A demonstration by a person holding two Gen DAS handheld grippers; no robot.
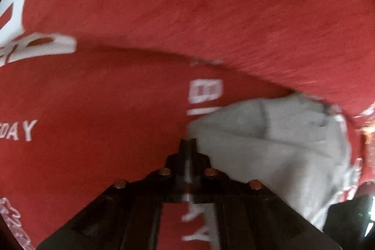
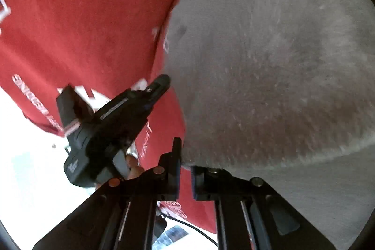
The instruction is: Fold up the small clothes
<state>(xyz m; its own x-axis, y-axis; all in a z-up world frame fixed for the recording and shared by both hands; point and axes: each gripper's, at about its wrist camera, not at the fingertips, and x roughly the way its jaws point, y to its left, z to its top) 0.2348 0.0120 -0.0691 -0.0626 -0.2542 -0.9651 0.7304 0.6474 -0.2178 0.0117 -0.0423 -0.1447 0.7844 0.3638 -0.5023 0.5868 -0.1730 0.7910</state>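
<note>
Both views bend hard at the rim, with black corners outside the fisheye circle. In the left wrist view the red cloth (image 1: 187, 15) is evenly lit but streaked by motion blur; its white lettering (image 1: 206, 91) smears into doubled edges, and a soft dark shadow runs under the fold across the middle. The left gripper (image 1: 187, 141) reads as a near-black silhouette, little detail visible. In the right wrist view the grey garment (image 2: 269, 62) is grainy and soft, darkening toward its lower edge. The white surface (image 2: 28, 168) at lower left is blown out by glare.
</note>
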